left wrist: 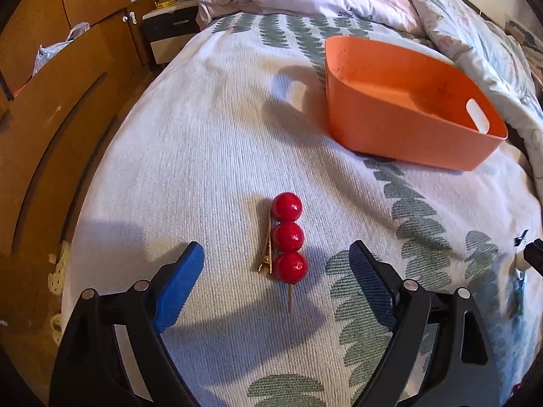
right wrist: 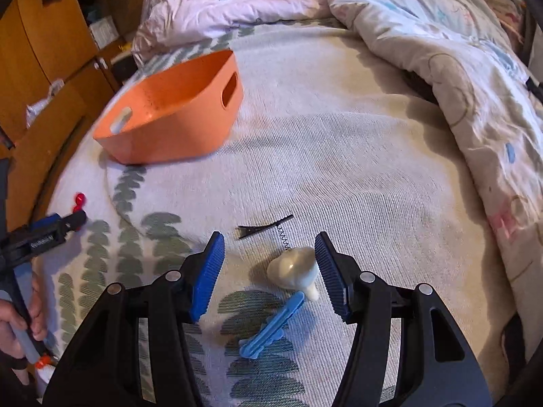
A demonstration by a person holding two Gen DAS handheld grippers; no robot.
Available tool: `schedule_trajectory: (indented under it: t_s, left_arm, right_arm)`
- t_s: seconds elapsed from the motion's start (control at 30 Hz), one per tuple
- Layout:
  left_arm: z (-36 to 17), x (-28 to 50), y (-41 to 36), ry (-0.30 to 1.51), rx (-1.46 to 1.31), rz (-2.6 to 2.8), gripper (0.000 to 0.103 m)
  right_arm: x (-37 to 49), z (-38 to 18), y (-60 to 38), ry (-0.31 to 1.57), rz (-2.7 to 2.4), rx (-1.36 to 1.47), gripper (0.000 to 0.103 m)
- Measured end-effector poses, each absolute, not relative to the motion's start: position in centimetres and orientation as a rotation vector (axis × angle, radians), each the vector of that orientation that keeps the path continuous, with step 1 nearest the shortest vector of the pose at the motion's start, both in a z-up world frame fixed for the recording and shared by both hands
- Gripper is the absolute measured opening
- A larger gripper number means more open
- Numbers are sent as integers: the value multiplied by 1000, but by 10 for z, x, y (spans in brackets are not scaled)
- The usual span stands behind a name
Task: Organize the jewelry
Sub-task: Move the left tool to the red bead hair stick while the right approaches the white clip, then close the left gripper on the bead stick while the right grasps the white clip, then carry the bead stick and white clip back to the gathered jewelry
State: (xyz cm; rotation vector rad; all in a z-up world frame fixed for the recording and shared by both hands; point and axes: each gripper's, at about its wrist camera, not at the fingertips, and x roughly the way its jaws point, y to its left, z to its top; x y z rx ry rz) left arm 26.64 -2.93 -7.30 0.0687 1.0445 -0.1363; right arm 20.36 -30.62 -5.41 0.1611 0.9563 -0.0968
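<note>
**Operator:** Left wrist view: the red bead clip [left wrist: 288,239] lies on the blanket [left wrist: 203,156], centred between the open, empty jaws of the left gripper [left wrist: 276,264]. How to grip?

**Technician:** Lower until the pads flank the beads, then close across them, not on the thin stick.

**Operator:** And the right gripper [right wrist: 269,264]?

**Technician:** Open, empty; the cream mushroom clip [right wrist: 293,268] sits between its jaws, hard against the right pad, blue clip [right wrist: 271,325] just below. The orange bin [right wrist: 176,122] stands well apart, with clear bedding between.
</note>
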Motion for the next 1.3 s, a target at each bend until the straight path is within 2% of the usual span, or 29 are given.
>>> schedule_trajectory:
  t_s: [0.5,0.57,0.6,0.63,0.67,0.77,0.87,1.3]
  left_arm:
    - [-77,264,-36,1021,102,-102,88]
    - [-78,262,-37,1012,111,-92,87]
    - [-78,262,-38,1010,117,-86,82]
    - [-78,262,-38,1007,120,-80,78]
    - [-78,262,-37,1000,129,-69,68]
    - [-75,264,-34,1010,114,-93,40]
    - [-73,266,-30,1019,92,-106,30]
    - [-55,262,-16,993,23,-136,29]
  right_arm:
    - [205,-71,-313,1010,-129,186,59]
    - [204,-71,-313,1007,-134,185,55]
    - [205,-72,-313,1010,-133,188,54]
    - [204,-73,-314,1013,-128,200,46]
    - [205,-73,-314,1013,-127,206,40]
    - [204,-72,-316,1012,-124,226,34]
    - [203,-70,-315,1010,-117,232,34]
    - [194,-48,-319,966,-107,272,34]
